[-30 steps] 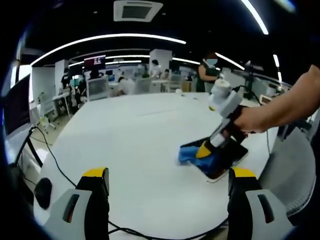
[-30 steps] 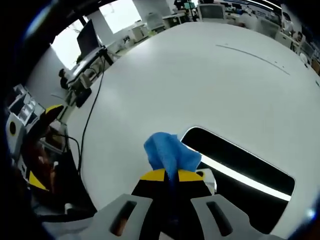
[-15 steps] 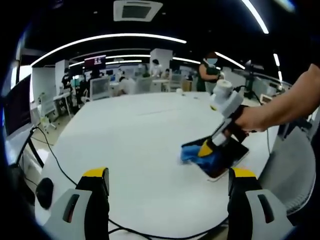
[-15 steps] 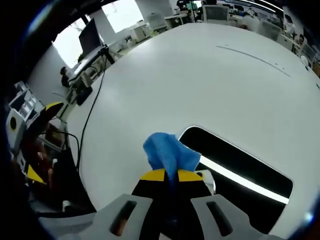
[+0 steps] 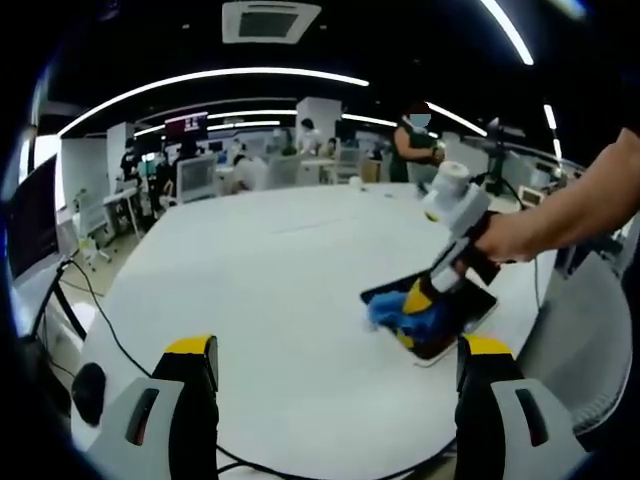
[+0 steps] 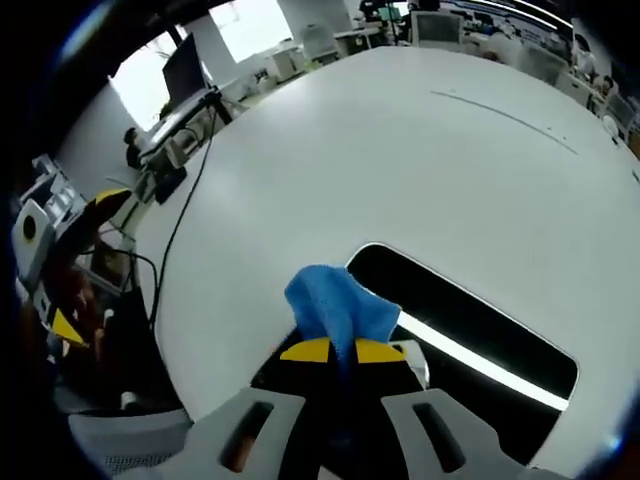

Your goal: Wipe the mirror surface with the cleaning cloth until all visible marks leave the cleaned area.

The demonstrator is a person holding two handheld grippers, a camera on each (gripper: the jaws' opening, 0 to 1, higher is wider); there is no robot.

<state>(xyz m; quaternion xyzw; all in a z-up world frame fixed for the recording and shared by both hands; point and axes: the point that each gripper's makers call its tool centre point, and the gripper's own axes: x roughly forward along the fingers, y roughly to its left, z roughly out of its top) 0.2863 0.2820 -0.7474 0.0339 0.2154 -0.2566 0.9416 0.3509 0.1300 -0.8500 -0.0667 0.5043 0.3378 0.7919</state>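
A: What is laid out, and how far along is the wiping judged to be?

B: A large white table (image 6: 420, 150) is seen across both views. Lower right of centre in the right gripper view, the dark mirror (image 6: 480, 330) lies flat on it, a bright ceiling strip reflected in its glass. The blue cleaning cloth (image 6: 335, 310) is pressed onto the mirror's near-left end, pinched by the right hand-held gripper (image 6: 332, 352), whose jaws are closed tight on it. No marks can be made out on the glass, so the remaining work cannot be told; the far-right stretch is judged not yet reached.

A: And the other hand-held gripper?

B: The left hand-held gripper (image 5: 335, 355) is held back at the bottom of its own view, jaws wide apart, nothing between them. The mirror (image 5: 455, 320) is seen right of centre there.

A: Anything in the way?

B: A black cable (image 5: 100, 310) is draped over the table's left edge, well apart from the mirror. Desks and people are seen beyond the table.
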